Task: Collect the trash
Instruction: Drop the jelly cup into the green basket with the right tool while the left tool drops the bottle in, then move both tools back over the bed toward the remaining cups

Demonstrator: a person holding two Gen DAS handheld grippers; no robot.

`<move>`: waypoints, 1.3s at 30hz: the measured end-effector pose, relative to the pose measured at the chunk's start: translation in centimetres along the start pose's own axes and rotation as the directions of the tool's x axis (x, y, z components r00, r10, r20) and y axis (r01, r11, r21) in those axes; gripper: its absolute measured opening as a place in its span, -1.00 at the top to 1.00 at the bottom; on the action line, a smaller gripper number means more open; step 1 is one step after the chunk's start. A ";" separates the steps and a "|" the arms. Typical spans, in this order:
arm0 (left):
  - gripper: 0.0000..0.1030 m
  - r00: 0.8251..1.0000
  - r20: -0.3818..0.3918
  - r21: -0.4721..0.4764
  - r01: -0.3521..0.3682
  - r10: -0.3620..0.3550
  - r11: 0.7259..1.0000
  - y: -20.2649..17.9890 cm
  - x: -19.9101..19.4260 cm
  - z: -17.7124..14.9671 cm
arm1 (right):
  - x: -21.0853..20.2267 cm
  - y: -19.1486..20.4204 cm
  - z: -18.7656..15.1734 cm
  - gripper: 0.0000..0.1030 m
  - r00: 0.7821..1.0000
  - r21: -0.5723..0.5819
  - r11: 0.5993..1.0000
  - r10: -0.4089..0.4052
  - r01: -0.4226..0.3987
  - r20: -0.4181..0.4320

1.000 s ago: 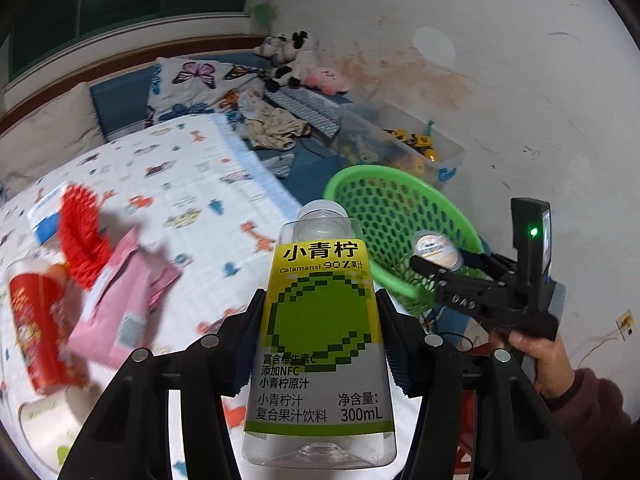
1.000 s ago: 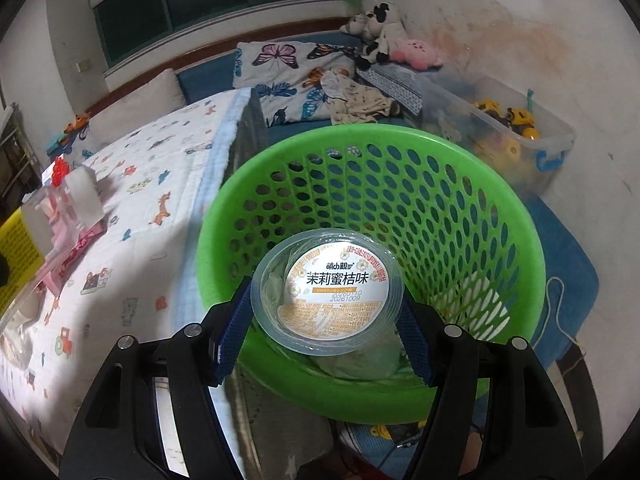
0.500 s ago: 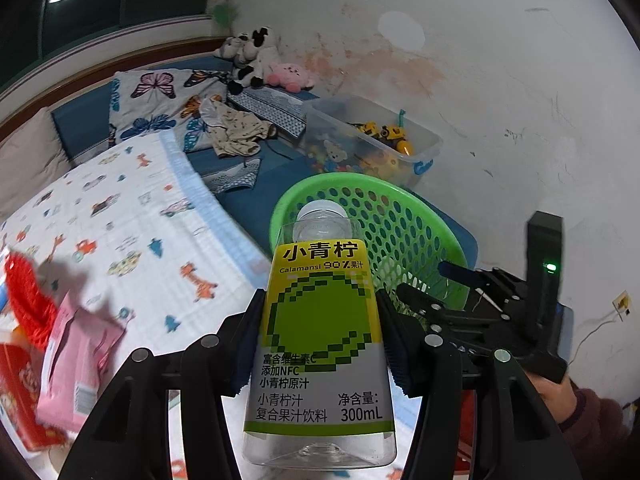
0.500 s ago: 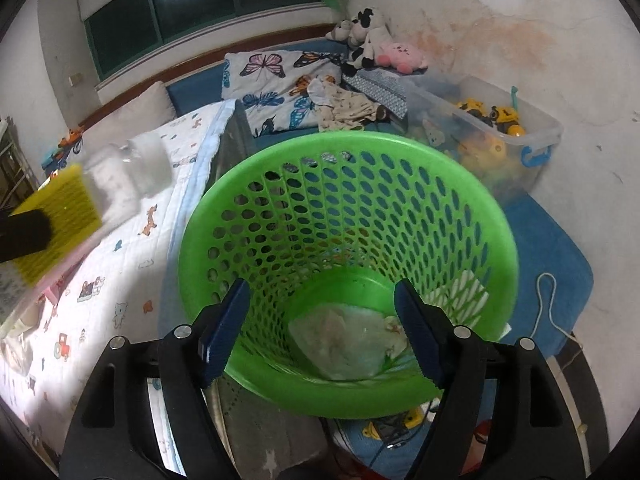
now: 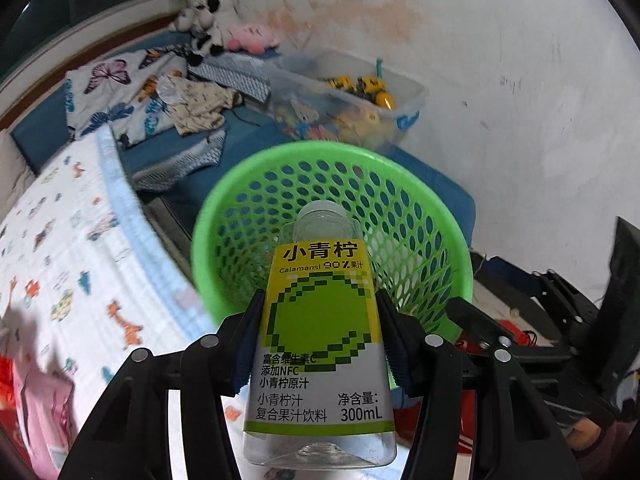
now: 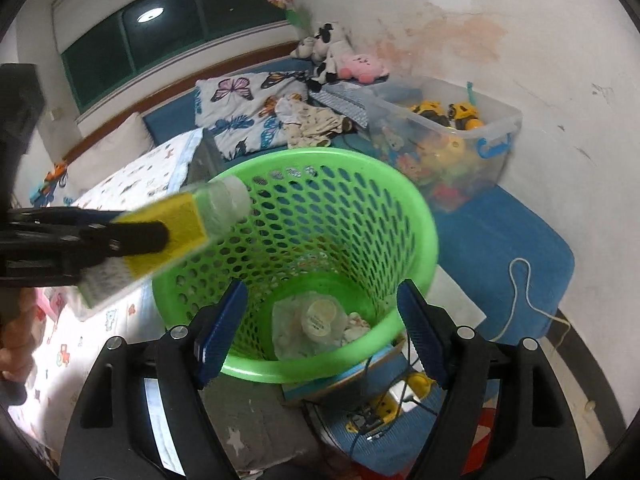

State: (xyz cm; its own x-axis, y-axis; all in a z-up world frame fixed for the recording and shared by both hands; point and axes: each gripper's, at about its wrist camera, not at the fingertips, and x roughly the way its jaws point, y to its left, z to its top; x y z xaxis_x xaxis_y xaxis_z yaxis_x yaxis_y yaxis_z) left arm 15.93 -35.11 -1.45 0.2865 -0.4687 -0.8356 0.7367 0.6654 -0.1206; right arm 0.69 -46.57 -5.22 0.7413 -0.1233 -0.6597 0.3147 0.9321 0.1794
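My left gripper [image 5: 320, 344] is shut on an empty clear juice bottle [image 5: 320, 344] with a yellow-green label, its cap pointing over the near rim of the green mesh basket [image 5: 420, 184]. In the right wrist view the bottle [image 6: 176, 228] reaches in from the left above the basket [image 6: 404, 208]. My right gripper [image 6: 320, 332] is open and empty above the basket's near rim. A round lidded cup [image 6: 320, 314] and crumpled wrappers lie at the basket's bottom.
A bed with a patterned sheet [image 5: 60, 260] lies left of the basket, with a pink packet [image 5: 44, 420] on it. A clear toy bin [image 5: 352, 96] stands behind the basket by the white wall. Cables [image 6: 380, 404] lie on the floor.
My right gripper opened and the lidded cup fell into the basket. My left gripper carried the bottle right, from over the bed to above the basket's rim.
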 end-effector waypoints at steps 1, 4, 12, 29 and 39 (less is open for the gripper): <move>-0.02 1.000 -0.017 0.006 0.003 -0.003 1.000 -0.2 0.6 0.3 | -0.1 -0.2 0.0 -0.50 1.000 0.008 1.000 -0.002 0.002 0.003; -0.03 0.997 -0.069 0.024 0.018 -0.016 1.000 -0.9 2.3 1.3 | -0.4 -0.9 -0.2 -0.50 1.000 0.022 1.000 -0.006 0.006 0.008; -0.35 0.990 -0.136 -0.010 0.033 -0.034 0.999 -1.2 4.3 1.9 | -1.0 -1.9 -0.8 -0.53 1.000 0.054 0.998 -0.020 0.020 0.015; -0.38 0.989 0.106 -0.156 -0.090 0.107 0.984 3.6 -8.2 -6.5 | -4.0 5.0 -1.7 -0.54 0.993 -0.064 0.992 0.114 -0.112 0.030; -0.38 0.943 0.137 -0.275 -0.259 0.304 0.926 8.4 -14.9 -15.3 | -3.7 12.7 -3.0 -0.54 0.969 -0.172 0.954 0.245 -0.246 -0.025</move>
State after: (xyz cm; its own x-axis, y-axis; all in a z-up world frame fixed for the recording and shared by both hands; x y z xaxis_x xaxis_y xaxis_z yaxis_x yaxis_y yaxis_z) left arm 8.47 -13.64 1.80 0.5781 -0.3192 -0.7509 0.4395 0.8972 -0.0431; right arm 0.17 -33.23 -2.64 0.7806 0.1175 -0.6139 0.0163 0.9780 0.2078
